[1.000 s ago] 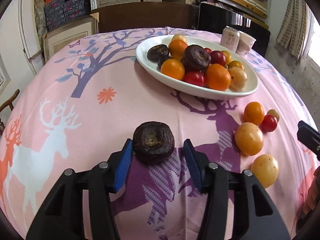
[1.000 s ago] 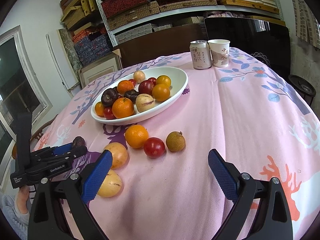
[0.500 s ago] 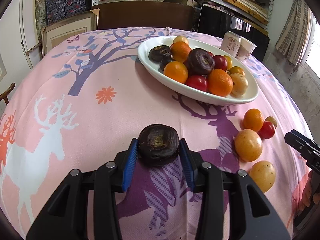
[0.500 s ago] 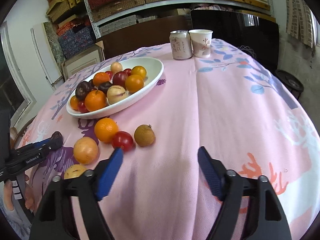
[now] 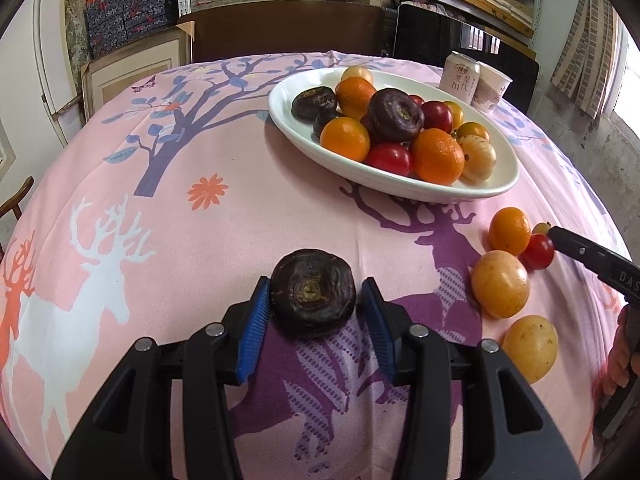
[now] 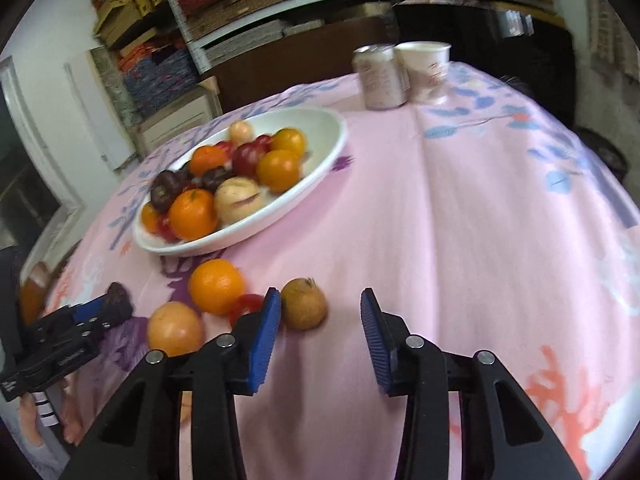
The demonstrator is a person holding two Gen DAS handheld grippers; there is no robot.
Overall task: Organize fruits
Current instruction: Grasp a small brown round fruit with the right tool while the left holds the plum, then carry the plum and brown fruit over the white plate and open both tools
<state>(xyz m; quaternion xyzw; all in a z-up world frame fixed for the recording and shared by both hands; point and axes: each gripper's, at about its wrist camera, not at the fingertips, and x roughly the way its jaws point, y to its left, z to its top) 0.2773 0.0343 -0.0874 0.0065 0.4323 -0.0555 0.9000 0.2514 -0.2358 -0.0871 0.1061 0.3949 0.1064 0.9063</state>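
Observation:
A dark purple wrinkled fruit (image 5: 312,296) lies on the pink tablecloth between the jaws of my left gripper (image 5: 316,282). The jaws are opening: the left pad still touches it and a thin gap shows at the right pad. My right gripper (image 6: 320,294) is closing around a small brown fruit (image 6: 304,304), which touches only the left pad. An orange (image 6: 216,286), a red tomato (image 6: 244,306) and a yellow-orange fruit (image 6: 174,328) lie loose beside it. The white oval dish (image 5: 400,188) behind holds several fruits.
A drink can (image 5: 460,76) and a paper cup (image 5: 490,90) stand behind the dish. Another yellow fruit (image 5: 530,348) lies near the table's right edge, by a person's hand (image 5: 622,352). Shelves with boxes and a dark chair stand beyond the table.
The left jaws closed onto the dark fruit, then eased slightly apart. The right gripper moved in toward the loose fruits and its jaws narrowed from wide open to around the brown fruit.

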